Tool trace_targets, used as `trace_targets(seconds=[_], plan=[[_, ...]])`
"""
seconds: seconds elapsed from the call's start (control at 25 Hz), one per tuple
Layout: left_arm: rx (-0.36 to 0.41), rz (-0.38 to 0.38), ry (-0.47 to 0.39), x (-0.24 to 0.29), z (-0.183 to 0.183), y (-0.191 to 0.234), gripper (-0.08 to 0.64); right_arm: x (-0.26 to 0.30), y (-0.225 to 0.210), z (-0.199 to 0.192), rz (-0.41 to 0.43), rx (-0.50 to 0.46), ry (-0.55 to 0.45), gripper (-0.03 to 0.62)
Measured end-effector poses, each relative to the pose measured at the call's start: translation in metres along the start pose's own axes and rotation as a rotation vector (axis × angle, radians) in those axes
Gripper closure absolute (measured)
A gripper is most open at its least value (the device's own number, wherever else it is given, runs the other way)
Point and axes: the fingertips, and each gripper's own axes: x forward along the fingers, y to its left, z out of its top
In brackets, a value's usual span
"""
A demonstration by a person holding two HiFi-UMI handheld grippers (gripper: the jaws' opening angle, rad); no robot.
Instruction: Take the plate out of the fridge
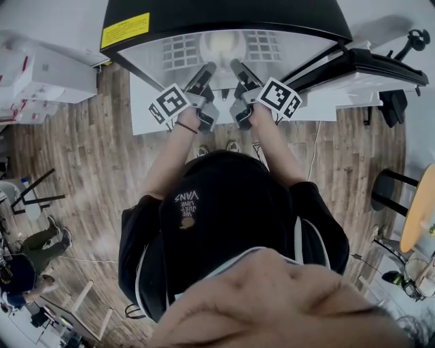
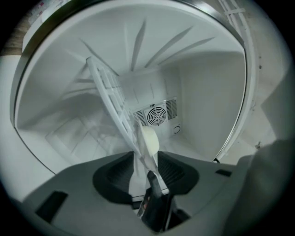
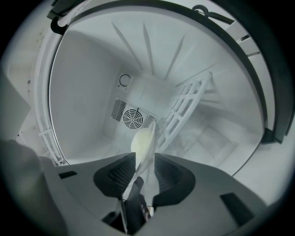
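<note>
Both grippers are held level inside the open fridge (image 1: pixel 224 17), at the plate (image 1: pixel 221 44).
Both forearms are stretched forward side by side, and the wire shelf (image 2: pixel 108 90) is seen tilted in both gripper views. The left gripper (image 2: pixel 145 159) jaws are set apart round the plate rim and shelf edge. The right gripper (image 3: pixel 144 161) jaws are likewise apart round the rim, not clamped. The plate is seen on the shelf, before the rear fan vent (image 2: pixel 156 114).

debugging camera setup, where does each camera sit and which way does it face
Head view: on the head, looking steeply down; shirt, arms, left gripper and right gripper reach into the fridge.
Left gripper view: on that gripper, facing the fridge's back; its jaws straddle the plate.
Right gripper view: likewise, on the right gripper.
Shared: plate, fan grille.
</note>
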Motion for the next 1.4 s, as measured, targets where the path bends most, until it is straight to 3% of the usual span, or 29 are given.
trace_targets(seconds=[0.08, 0.16, 0.84, 0.88, 0.92, 1.4], plan=[[-0.010, 0.005, 0.000, 0.001, 0.000, 0.002, 0.402, 0.000, 0.001, 0.000, 0.008, 0.002, 0.006, 0.462], [-0.013, 0.004, -0.001, 0.001, 0.000, 0.002, 0.402, 0.001, 0.005, -0.001, 0.025, 0.008, 0.008, 0.511], [-0.020, -0.024, 0.009, -0.001, 0.000, -0.003, 0.424, 0.000, 0.010, 0.000, 0.040, 0.014, 0.010, 0.523], [-0.013, -0.037, 0.010, 0.000, 0.000, -0.006, 0.483, 0.000, 0.010, 0.000, 0.038, 0.016, 0.011, 0.525], [-0.006, -0.043, 0.012, 0.000, 0.000, -0.008, 0.494, 0.000, 0.009, -0.001, 0.036, 0.021, 0.012, 0.525], [-0.004, -0.055, 0.017, -0.003, -0.003, -0.011, 0.499, -0.004, 0.007, -0.004, 0.036, 0.033, 0.013, 0.525]])
